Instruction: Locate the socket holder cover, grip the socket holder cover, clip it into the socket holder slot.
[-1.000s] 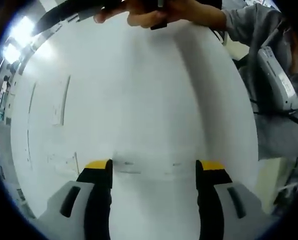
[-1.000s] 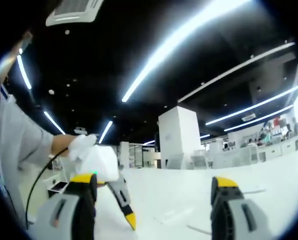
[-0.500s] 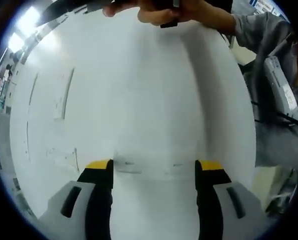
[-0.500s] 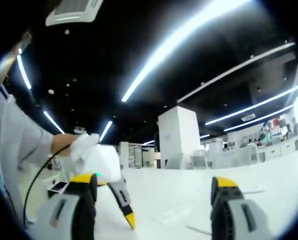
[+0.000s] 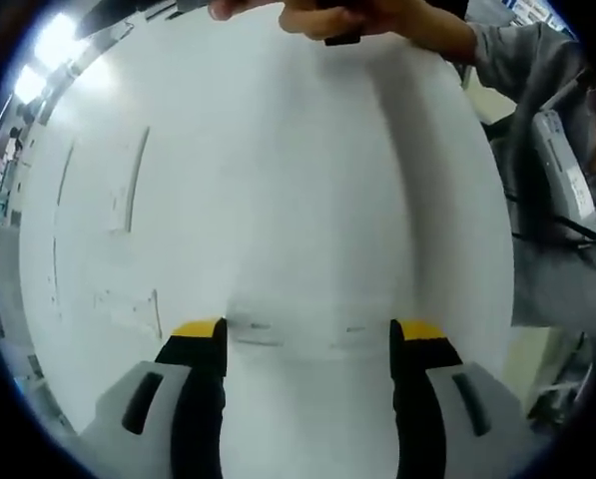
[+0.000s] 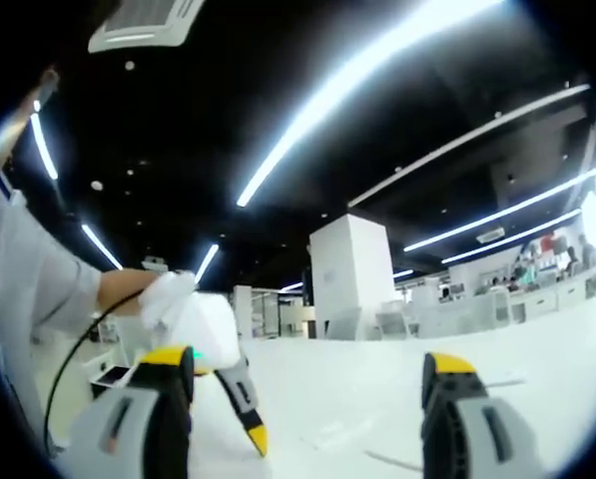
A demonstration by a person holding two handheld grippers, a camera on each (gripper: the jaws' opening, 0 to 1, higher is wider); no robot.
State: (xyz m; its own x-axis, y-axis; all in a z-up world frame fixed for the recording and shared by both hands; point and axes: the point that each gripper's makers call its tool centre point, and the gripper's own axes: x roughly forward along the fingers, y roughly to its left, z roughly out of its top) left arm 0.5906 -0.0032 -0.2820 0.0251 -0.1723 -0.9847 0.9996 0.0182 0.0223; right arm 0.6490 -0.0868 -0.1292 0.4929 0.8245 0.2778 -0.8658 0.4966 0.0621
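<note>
My left gripper (image 5: pixel 309 334) stands open just over the white table (image 5: pixel 278 180), with nothing between its yellow-tipped fingers (image 5: pixel 198 329). At the top edge of the left gripper view a person's hand (image 5: pixel 367 15) holds something dark that I cannot make out. My right gripper (image 6: pixel 307 364) is open too, empty, and points up and across the room toward the ceiling. In the right gripper view the left gripper (image 6: pixel 233 419) comes in low on the left, held by a white-gloved hand (image 6: pixel 183 314). I cannot pick out the socket holder cover for certain.
Thin pale strips and faint marks (image 5: pixel 128 195) lie on the table's left part. A grey sleeve (image 5: pixel 537 60) and a grey device (image 5: pixel 562 165) sit at the right edge. Across the room stand a white pillar (image 6: pixel 352 274), benches and long ceiling lights (image 6: pixel 377 90).
The hand at the top of the left gripper view has drifted slightly up and to the right. Both views have shifted a little; both grippers stay open.
</note>
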